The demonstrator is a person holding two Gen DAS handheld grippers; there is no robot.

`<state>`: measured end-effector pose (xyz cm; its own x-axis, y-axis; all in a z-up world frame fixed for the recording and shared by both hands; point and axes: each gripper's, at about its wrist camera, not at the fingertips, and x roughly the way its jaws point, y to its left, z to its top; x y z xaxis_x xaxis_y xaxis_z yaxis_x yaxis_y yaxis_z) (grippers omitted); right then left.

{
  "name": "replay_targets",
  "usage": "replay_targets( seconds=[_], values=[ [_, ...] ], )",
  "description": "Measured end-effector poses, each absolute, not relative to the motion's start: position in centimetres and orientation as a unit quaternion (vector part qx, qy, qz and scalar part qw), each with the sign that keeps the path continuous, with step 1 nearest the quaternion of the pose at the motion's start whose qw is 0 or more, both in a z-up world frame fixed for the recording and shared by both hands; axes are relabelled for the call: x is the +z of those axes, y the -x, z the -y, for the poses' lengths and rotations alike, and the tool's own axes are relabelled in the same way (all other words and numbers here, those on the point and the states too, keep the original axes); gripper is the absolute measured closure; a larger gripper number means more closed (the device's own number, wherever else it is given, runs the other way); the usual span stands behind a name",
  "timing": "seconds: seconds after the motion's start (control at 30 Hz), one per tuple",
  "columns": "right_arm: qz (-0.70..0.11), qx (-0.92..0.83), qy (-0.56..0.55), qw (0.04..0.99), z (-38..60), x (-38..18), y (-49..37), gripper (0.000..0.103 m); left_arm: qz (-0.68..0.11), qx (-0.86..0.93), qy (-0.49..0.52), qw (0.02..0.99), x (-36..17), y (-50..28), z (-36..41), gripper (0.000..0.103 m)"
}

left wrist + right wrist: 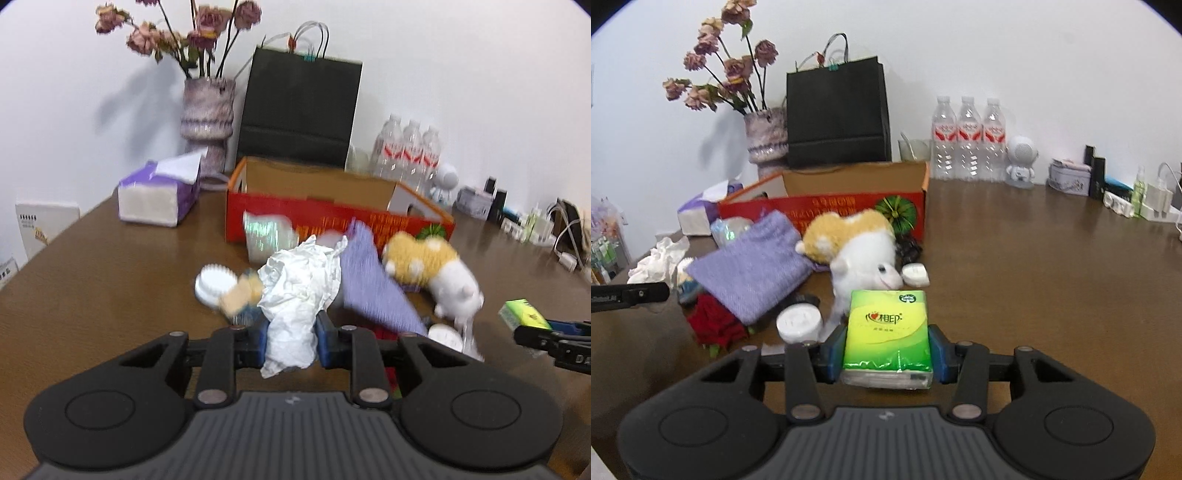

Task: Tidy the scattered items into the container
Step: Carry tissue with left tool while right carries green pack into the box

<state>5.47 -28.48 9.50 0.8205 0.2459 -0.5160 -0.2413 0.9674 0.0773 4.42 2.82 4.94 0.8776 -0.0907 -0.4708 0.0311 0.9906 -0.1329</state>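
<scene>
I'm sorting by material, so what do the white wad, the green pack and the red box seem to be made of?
White wad in the left tongs: soft tissue paper, matte and crumpled. Green pack in the right tongs: tissues in glossy plastic film, going by its sheen. Red box: printed cardboard with a plain brown inside.

We are seeing a black paper bag (837,115) standing behind, a mottled purple vase of dried roses (767,137), three clear water bottles (967,138), a white astronaut figurine (1020,162) sitting nearby.
</scene>
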Motion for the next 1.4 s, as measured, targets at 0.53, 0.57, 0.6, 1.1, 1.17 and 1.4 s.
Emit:
replay_targets(
  seconds=[0.53, 0.57, 0.6, 1.1, 1.17, 1.4],
  values=[
    [-0.216, 0.170, -0.069, 0.959, 22.0, 15.4, -19.1, 0.059, -0.198, -0.075, 0.112, 0.971, 10.9, -18.7, -1.7, 0.076],
    [-0.218, 0.169, -0.068, 0.959, 21.5, 15.4, -20.1, 0.059, -0.202, -0.073, 0.113, 0.970, 10.8, -19.8, -1.7, 0.076],
    [-0.220, 0.166, -0.062, 0.959, 21.0, 15.5, -21.2, 0.059, -0.205, -0.070, 0.113, 0.970, 10.7, -20.9, -1.8, 0.076],
    [-0.289, 0.141, -0.005, 0.947, 17.7, 12.0, -31.3, 0.059, -0.290, -0.027, 0.100, 0.951, 5.6, -30.0, -3.3, 0.076],
    [-0.297, 0.141, -0.003, 0.945, 17.7, 11.7, -31.4, 0.059, -0.292, -0.025, 0.096, 0.951, 5.4, -29.9, -3.2, 0.075],
    [-0.298, 0.141, 0.002, 0.944, 17.6, 11.6, -31.3, 0.058, -0.292, -0.023, 0.091, 0.952, 5.4, -30.0, -3.1, 0.073]
  ],
)
